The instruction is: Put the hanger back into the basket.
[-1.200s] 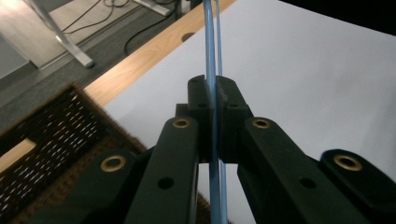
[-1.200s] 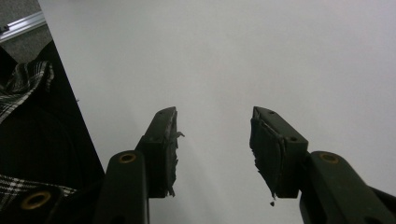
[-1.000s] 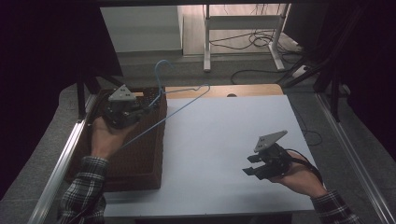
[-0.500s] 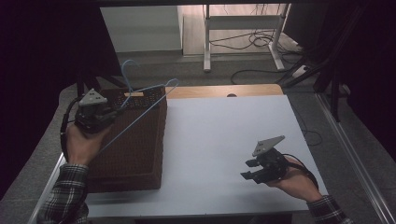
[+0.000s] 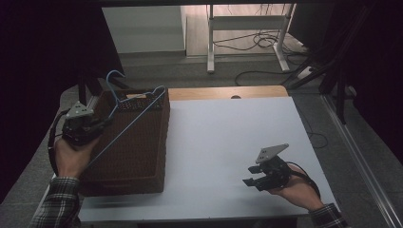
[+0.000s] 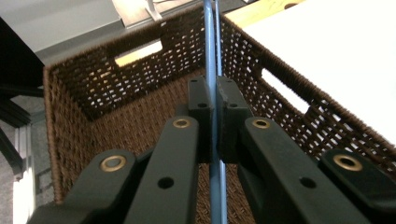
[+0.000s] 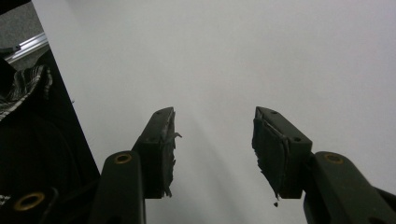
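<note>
High view: thin blue wire hanger (image 5: pixel 124 114) is being held clamped in the left gripper (image 5: pixel 97 124), over the brown woven wicker basket (image 5: pixel 142 156); likely mid-transfer, next calling for placement. Right gripper (image 5: pixel 251 180) is being kept wide open, empty.

1. A blue wire hanger (image 5: pixel 124 114) is held clamped by one of its thin rods between the fingers (image 6: pixel 201 100) of the left gripper (image 5: pixel 97 125), lifted above the basket; its hook points up and away, near the far rim.
2. A dark brown woven basket (image 5: pixel 138 156) with cut-out handle slots is seen open-topped on the left edge of the white worktop (image 5: pixel 228 142).
</note>
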{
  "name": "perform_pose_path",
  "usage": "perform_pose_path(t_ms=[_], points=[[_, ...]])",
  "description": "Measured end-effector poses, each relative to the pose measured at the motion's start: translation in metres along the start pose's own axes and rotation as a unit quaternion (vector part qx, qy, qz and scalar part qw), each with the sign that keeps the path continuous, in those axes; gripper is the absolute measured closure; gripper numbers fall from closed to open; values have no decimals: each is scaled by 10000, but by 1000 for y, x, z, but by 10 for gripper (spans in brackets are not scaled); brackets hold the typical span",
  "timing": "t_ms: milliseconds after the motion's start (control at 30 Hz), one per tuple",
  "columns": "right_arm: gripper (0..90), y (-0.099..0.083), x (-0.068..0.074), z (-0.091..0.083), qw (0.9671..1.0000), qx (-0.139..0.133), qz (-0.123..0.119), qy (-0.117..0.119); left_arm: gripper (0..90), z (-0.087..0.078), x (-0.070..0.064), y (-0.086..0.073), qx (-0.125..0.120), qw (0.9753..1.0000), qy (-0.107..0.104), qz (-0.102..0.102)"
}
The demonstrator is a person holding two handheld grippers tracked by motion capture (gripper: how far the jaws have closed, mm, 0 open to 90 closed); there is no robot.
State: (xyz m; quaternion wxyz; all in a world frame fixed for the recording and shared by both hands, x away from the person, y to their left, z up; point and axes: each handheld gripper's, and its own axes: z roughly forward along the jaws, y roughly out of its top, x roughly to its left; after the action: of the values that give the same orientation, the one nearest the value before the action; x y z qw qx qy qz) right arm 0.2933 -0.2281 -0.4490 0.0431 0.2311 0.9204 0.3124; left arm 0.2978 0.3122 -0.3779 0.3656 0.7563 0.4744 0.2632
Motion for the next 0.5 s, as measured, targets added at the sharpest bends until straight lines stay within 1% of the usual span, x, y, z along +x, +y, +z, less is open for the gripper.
perform_pose_path(t_ms=[67, 133, 233, 267, 367, 500], points=[[487, 0, 1, -1, 10000, -58, 19, -20, 878, 4, 2, -5, 12, 10000, -34, -54], [481, -1, 1, -1, 9999, -96, -15, -39, 878, 10, 3, -10, 24, 9999, -49, -130], [466, -2, 3, 0, 9998, -143, -8, -109, 878, 20, 5, -16, 95, 9997, -75, -207], [460, -3, 3, 1, 9998, -142, 14, -121, 878, 22, 5, -18, 114, 9997, -68, -220], [449, -5, 4, 3, 9998, -104, -36, -173, 878, 28, 6, -23, 165, 9995, -108, -266], [444, -6, 5, 5, 9998, -91, -76, -188, 877, 36, 8, -28, 232, 9991, -123, -332]])
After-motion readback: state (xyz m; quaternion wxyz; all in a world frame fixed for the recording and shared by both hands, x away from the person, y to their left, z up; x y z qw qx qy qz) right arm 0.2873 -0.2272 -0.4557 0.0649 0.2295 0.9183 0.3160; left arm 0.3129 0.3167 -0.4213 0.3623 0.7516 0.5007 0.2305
